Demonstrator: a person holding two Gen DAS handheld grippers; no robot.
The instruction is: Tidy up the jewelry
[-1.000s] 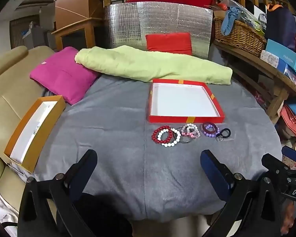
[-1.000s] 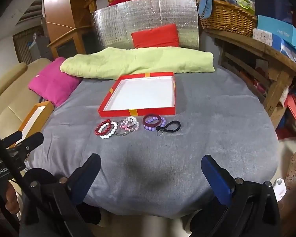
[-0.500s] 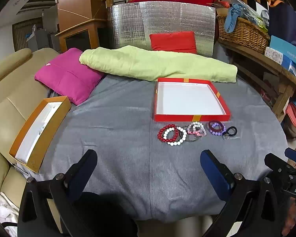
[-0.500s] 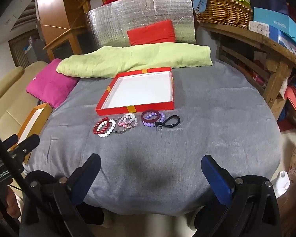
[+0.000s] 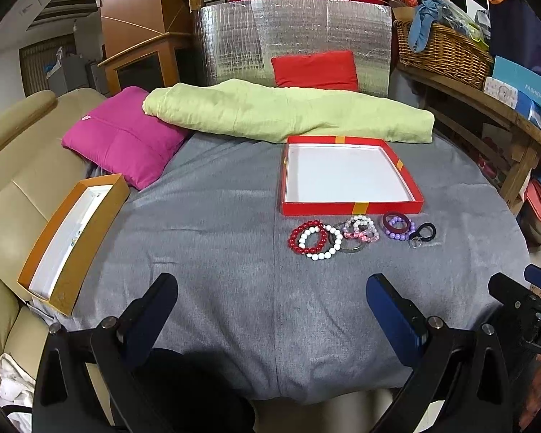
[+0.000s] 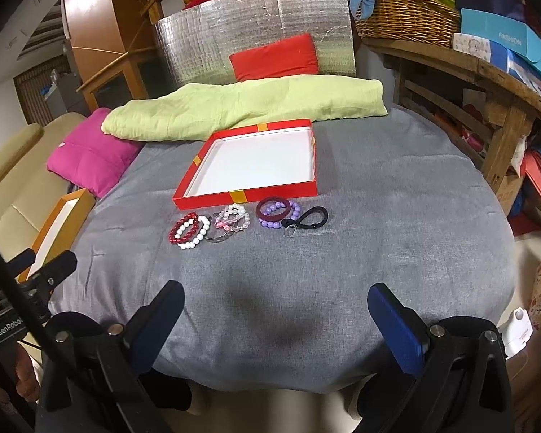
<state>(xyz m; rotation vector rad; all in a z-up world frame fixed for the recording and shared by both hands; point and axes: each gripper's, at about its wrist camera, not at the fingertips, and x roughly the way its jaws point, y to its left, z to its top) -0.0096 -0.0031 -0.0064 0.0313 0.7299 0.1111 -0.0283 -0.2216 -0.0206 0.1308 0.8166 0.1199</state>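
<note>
Where shelf holds blue box (image 6: 506, 41), lettering "FASHION", bracelets (image 6: 234, 222) below

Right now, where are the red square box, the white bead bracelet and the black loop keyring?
red square box (image 5: 321, 210): left wrist view, front wall.
white bead bracelet (image 5: 337, 247): left wrist view, right-side beads.
black loop keyring (image 6: 319, 215): right wrist view, loop's right end.

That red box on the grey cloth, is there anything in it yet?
Empty. The red box shows only its bare white floor in both views, and the bracelets lie outside it on the grey cloth, by its near wall.
</note>
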